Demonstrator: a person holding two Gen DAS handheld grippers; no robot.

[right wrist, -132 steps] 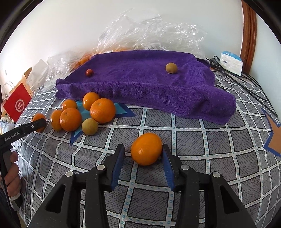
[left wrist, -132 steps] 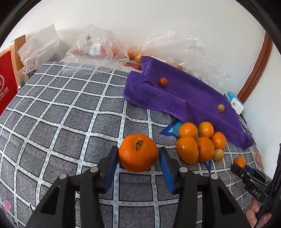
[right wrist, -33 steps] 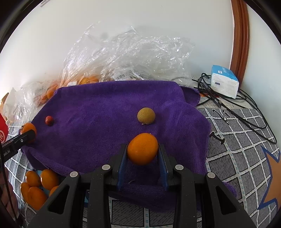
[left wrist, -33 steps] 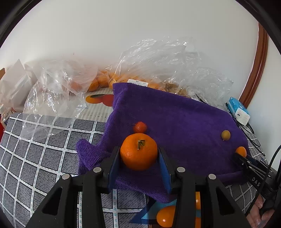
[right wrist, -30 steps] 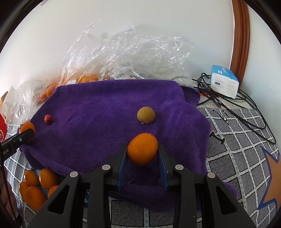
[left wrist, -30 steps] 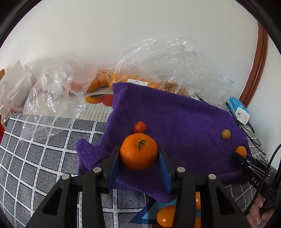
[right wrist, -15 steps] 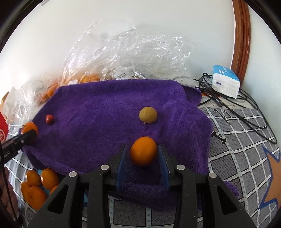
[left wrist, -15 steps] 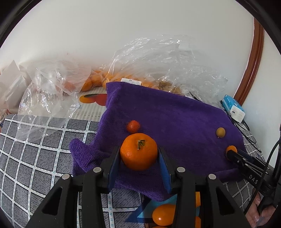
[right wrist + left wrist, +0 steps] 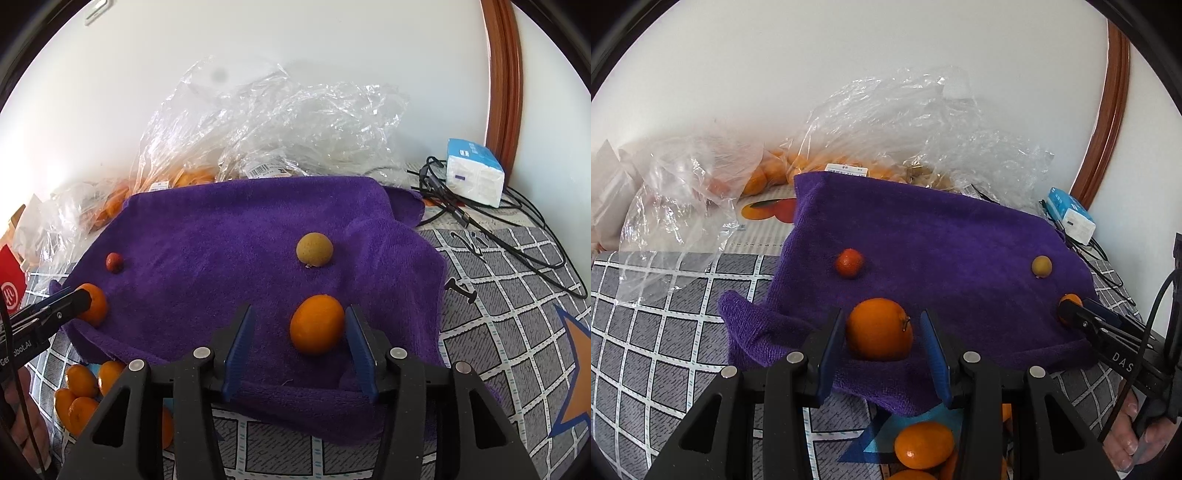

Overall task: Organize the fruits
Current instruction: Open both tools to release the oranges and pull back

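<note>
The right gripper (image 9: 299,312) stands open, its jaws having just been opening, and the right orange (image 9: 317,330) lies between them on the towel (image 9: 221,240). The left gripper (image 9: 881,314) reads as let go too. The left orange (image 9: 879,330) sits on the towel (image 9: 942,240) against the left-hand pad, a sliver of purple shows at the other pad, and its stem points sideways. I take that as released, though the gap is slim.

The relation I care about is on my right side. That orange is off centre in the jaws, touching or nearly touching the right-hand pad and well clear of the other. It is slightly oval, its long axis leaning up and to the right. My next move, as I judge it, is to back straight out along the fingers. Any sideways drift could nudge the fruit and roll it toward the towel's near fold. The left orange is similarly crowded against one pad, so the same applies there.

Further out on the towel, a tan fruit (image 9: 314,249) sits just beyond the right orange. A small red fruit (image 9: 114,262) sits just beyond the left one. So each hand is dropping next to its own marker.

Off the towel's near-left edge, a pile of oranges (image 9: 85,391) waits on the checked cloth (image 9: 498,295), nearer my left hand. Plastic bags (image 9: 277,129) are bunched against the wall behind. Cables (image 9: 480,221) and a tissue pack (image 9: 474,177) lie off to the right, clear of the work.
</note>
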